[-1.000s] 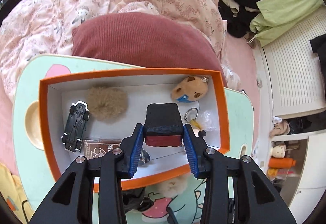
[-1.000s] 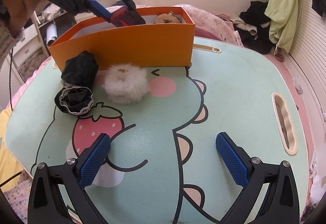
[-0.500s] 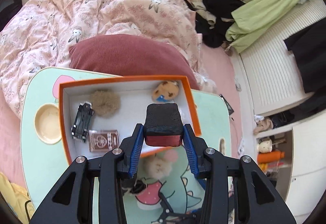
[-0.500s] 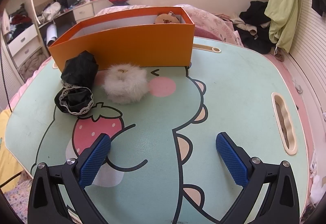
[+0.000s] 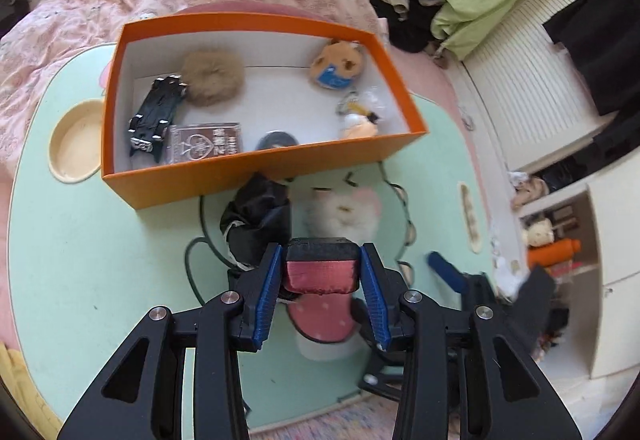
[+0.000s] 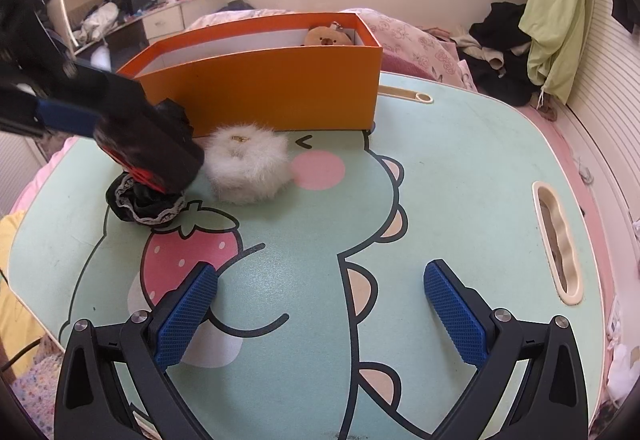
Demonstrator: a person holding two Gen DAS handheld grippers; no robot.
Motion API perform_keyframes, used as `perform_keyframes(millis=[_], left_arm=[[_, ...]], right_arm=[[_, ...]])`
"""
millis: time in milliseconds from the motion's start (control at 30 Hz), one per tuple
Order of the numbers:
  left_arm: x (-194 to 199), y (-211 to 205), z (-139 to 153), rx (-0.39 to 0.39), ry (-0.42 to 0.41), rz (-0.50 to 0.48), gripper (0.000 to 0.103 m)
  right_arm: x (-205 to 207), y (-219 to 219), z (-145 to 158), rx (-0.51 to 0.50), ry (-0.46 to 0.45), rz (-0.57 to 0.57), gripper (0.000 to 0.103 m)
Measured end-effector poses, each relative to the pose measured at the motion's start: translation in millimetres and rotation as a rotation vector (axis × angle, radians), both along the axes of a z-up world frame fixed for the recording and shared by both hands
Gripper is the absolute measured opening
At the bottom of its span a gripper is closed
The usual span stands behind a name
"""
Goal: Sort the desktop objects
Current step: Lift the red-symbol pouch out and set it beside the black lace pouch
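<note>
The orange box [image 5: 256,164] already holds a toy car [image 5: 158,112], a card pack and some plush things. The left gripper [image 5: 322,276] fingers grasp a black-red block [image 5: 320,268] above the worktop [image 6: 460,168]; a black cloth [image 6: 148,200] and a white puff [image 6: 246,168] still lie outside. The right gripper [image 6: 320,304] fingers are spread, empty.

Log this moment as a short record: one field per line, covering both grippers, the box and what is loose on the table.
left gripper: shut on black and red block, above the table in front of the box
right gripper: open, nothing between its pads, low over the table
orange box: holds toy car, brown pompom, card pack, plush keychain
loose on table: white fluffy scrunchie, black lace scrunchie, side by side in front of the box
</note>
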State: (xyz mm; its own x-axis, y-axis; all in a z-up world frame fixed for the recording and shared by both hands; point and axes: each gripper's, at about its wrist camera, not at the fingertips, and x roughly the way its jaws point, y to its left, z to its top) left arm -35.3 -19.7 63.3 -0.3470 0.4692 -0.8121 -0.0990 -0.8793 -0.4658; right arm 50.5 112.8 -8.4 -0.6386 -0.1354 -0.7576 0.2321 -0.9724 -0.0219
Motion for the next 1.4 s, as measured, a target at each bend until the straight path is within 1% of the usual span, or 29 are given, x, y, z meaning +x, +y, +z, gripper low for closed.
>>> perform_keyframes(millis=[67,200,267,300,400,467,533,567,633,767,800,833,900,933,1033,1067,1133,1233,1267,1300,1367,1400], left_arm=[[0.5,1.9,-4.9,0.009,0.013,-0.002,0.041],[-0.2,4.1,-8.9,-0.030,0.067,0.002,0.043],[-0.1,3.8,-12.4,-0.034,0.083,0.013,0.048],[0.6,4.5,-13.6,-0.035,0.093,0.016,0.048],[3.9,10.0,-11.2,-0.047,0.120,-0.013,0.056],[6.0,10.9,-4.9,-0.043,0.137,-0.030,0.058],[7.1,7.9,1.7,-0.026,0.159,-0.021,0.059],[7.6,4.7,4.3,-0.011,0.166,-0.012,0.064],[9.7,-2.9,8.7,0.029,0.173,0.002,0.070],[23.4,-19.2,17.3,0.142,0.178,-0.006,0.070],[28.9,-22.9,19.8,0.162,0.185,-0.014,0.070],[34.3,-25.4,21.5,0.162,0.190,-0.017,0.070],[45.4,-30.8,22.2,0.126,0.201,-0.014,0.070],[51.6,-33.0,21.0,0.093,0.207,-0.013,0.070],[68.8,-35.3,9.7,-0.037,0.209,-0.018,0.072],[74.4,-35.1,3.7,-0.078,0.211,-0.013,0.072],[83.3,-33.8,-12.2,-0.129,0.209,0.012,0.072],[84.3,-26.8,-41.8,-0.202,0.169,0.043,0.072],[83.5,-24.1,-47.7,-0.236,0.177,0.059,0.073],[85.0,-21.2,-47.8,-0.284,0.222,0.079,0.074],[82.6,-16.0,-51.8,-0.357,0.239,0.088,0.075],[80.6,-13.8,-54.2,-0.373,0.238,0.084,0.079]], right_arm=[[0.0,0.2,0.0,0.001,0.000,0.000,0.103],[0.0,0.1,0.0,0.000,0.000,0.003,0.103],[-0.1,0.0,0.0,0.000,0.000,0.004,0.103],[0.0,0.1,0.0,0.000,0.000,0.004,0.103],[0.0,0.2,0.0,0.000,0.000,0.005,0.103],[0.0,0.0,0.0,0.000,-0.001,0.006,0.103],[0.0,0.1,0.0,0.000,-0.001,0.007,0.103],[0.0,0.0,0.0,0.000,-0.001,0.007,0.103],[0.0,0.1,0.1,0.000,-0.001,0.008,0.103],[-0.1,-0.2,0.1,0.000,-0.001,0.009,0.103],[-0.1,-0.1,0.2,0.000,-0.001,0.009,0.103],[-0.1,-0.1,0.2,0.000,-0.001,0.009,0.103],[-0.1,-0.1,0.2,0.000,-0.001,0.014,0.103],[-0.1,0.0,0.2,0.000,-0.001,0.014,0.103],[-0.1,-0.1,0.2,0.000,-0.001,0.014,0.103],[-0.1,0.0,0.2,0.000,-0.001,0.014,0.103],[0.0,0.0,0.2,0.000,-0.001,0.014,0.103],[0.2,0.7,0.3,0.001,-0.001,0.015,0.103],[0.2,0.9,0.3,0.001,-0.001,0.015,0.103],[0.3,0.5,0.2,0.002,0.000,0.015,0.103],[0.4,1.7,0.3,-0.002,0.000,0.012,0.103],[0.6,2.1,0.2,-0.002,0.000,0.010,0.103]])
